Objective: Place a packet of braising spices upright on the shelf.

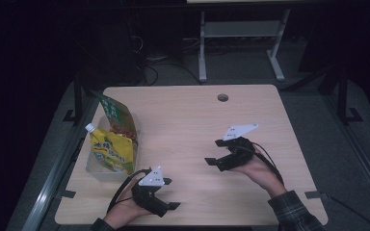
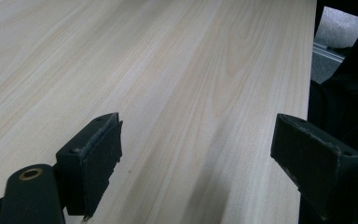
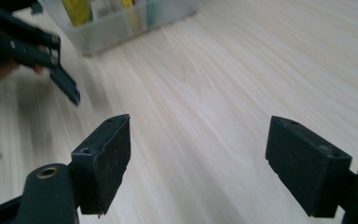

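A clear plastic bin (image 1: 95, 169) stands at the left edge of the wooden table (image 1: 192, 120). In it a yellow spouted pouch (image 1: 110, 151) stands upright, with a green and red pouch (image 1: 118, 118) behind it. My left gripper (image 1: 170, 193) rests near the front edge, right of the bin, jaws open and pointing right; its own view has my left gripper (image 2: 196, 154) over bare wood. My right gripper (image 1: 214, 151) lies at the right middle, pointing left, open and with nothing between its jaws. In its own view my right gripper (image 3: 198, 158) faces the bin (image 3: 121, 23) and the other gripper (image 3: 51, 60).
A round cable hole (image 1: 223, 97) sits near the table's far edge. Behind the table, the white legs of another desk (image 1: 202, 53) stand on a dark floor. A metal rail (image 1: 53, 178) runs along the table's left side.
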{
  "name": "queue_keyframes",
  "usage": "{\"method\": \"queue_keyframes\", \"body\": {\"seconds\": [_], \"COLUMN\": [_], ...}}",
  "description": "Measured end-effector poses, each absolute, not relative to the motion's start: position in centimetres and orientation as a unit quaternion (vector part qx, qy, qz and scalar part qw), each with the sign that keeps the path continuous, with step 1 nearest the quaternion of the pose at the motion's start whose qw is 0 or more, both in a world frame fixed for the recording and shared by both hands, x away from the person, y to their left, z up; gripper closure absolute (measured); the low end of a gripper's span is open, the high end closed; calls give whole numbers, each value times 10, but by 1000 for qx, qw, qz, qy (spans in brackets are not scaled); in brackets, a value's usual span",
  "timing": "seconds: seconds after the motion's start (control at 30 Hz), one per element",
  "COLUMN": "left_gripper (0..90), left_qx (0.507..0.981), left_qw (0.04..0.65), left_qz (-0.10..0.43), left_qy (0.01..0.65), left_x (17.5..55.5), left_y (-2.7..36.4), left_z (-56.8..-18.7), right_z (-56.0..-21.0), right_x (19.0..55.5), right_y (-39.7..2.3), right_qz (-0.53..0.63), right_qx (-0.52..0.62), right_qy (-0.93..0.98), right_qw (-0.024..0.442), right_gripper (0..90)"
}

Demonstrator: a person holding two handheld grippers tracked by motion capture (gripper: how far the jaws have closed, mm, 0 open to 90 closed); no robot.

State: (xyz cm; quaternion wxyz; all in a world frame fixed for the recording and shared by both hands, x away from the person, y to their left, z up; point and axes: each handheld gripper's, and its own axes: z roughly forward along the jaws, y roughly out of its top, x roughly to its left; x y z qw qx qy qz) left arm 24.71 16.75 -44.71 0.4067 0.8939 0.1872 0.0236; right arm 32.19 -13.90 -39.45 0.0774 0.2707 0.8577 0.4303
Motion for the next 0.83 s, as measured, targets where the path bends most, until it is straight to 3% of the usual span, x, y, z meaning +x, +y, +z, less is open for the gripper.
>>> {"method": "queue_keyframes", "body": {"seconds": [0.43, 0.83], "left_gripper": [156, 156], "left_qx": [898, 900], "left_qw": [398, 395], "left_qz": [23, 23], "left_qy": [186, 184], "left_x": [247, 247], "left_y": [168, 165], "left_z": [-448, -448], "right_z": [-424, -431], "right_x": [276, 267], "right_y": [-191, -203], "right_qz": [413, 421], "right_qx": [311, 326], "right_qy": [851, 841], "right_qw": [88, 94], "right_gripper": [221, 200]}}
